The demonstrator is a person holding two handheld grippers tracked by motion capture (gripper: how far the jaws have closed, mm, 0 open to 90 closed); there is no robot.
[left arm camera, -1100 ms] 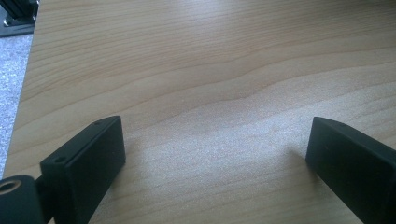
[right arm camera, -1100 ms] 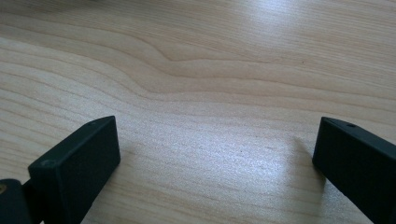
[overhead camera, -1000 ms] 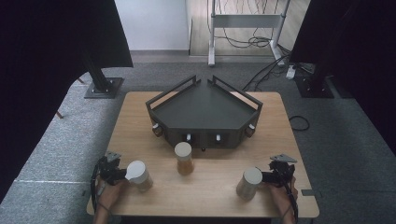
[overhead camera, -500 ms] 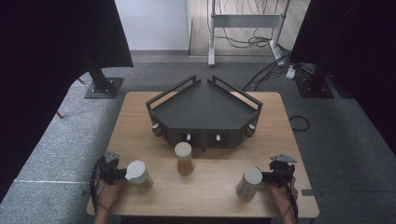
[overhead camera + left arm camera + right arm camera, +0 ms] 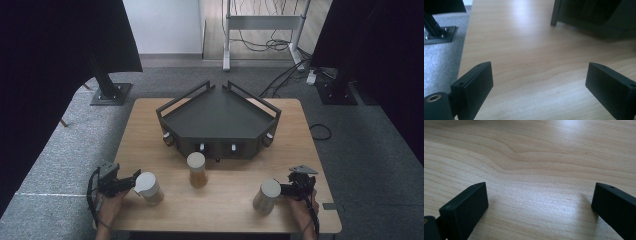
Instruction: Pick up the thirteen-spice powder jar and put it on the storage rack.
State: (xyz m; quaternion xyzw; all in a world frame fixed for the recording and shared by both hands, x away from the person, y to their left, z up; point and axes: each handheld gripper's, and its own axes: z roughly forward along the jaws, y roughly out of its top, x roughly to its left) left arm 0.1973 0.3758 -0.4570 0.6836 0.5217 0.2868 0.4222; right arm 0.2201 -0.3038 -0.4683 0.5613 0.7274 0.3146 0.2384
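Three jars with pale lids stand on the wooden table [image 5: 225, 210]: a left jar [image 5: 148, 187], a middle jar [image 5: 196, 169] with amber contents, and a right jar [image 5: 266, 196]. My left gripper [image 5: 134, 176] lies just left of the left jar. Its jaws are open and have just been closing a little. In the left gripper view only bare wood lies between them [image 5: 539, 82]. My right gripper [image 5: 282, 190] rests just right of the right jar. It is open over bare table [image 5: 540, 205].
A black angular tray [image 5: 220, 117] with raised rails and front knobs sits at the table's far middle. Its corner [image 5: 584, 15] shows ahead of the left gripper. Grey carpet, stand bases and cables surround the table.
The left hand and its gripper have shifted slightly. The jars and the right gripper have kept still.
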